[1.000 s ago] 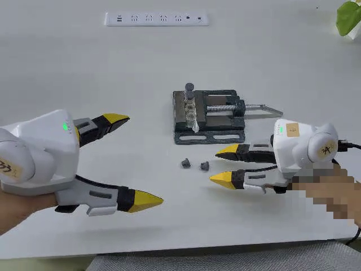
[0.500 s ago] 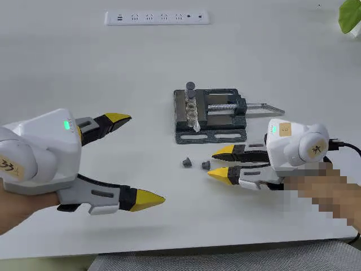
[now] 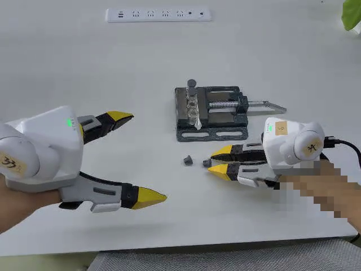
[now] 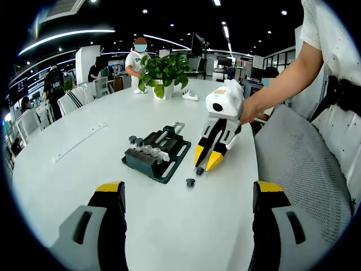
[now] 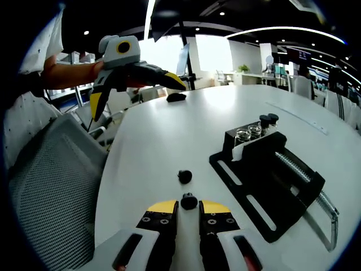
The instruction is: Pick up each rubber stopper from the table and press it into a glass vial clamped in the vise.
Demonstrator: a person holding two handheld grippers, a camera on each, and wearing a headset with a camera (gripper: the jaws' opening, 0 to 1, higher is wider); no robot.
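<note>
Two small dark rubber stoppers lie on the white table in front of the vise [image 3: 211, 116]. My right gripper [image 3: 211, 162] has its yellow tips shut on the right stopper [image 3: 206, 163] [image 5: 189, 200], which still rests on the table. The other stopper [image 3: 187, 161] [image 5: 184, 176] lies loose just to its left. The vise clamps a row of glass vials [image 3: 193, 110]; two far ones carry black stoppers [image 5: 269, 118], two near ones [image 5: 248, 132] stand uncapped. My left gripper [image 3: 137, 157] hovers wide open at the left, holding nothing.
A white power strip [image 3: 158, 14] lies at the table's far edge, a plant [image 3: 352, 14] at the far right. A grey mesh chair [image 3: 225, 259] sits below the near table edge. The vise screw handle [image 3: 265, 105] sticks out to the right.
My right gripper has slid left up to the right stopper and its jaws have narrowed around it. The left gripper has hardly moved.
</note>
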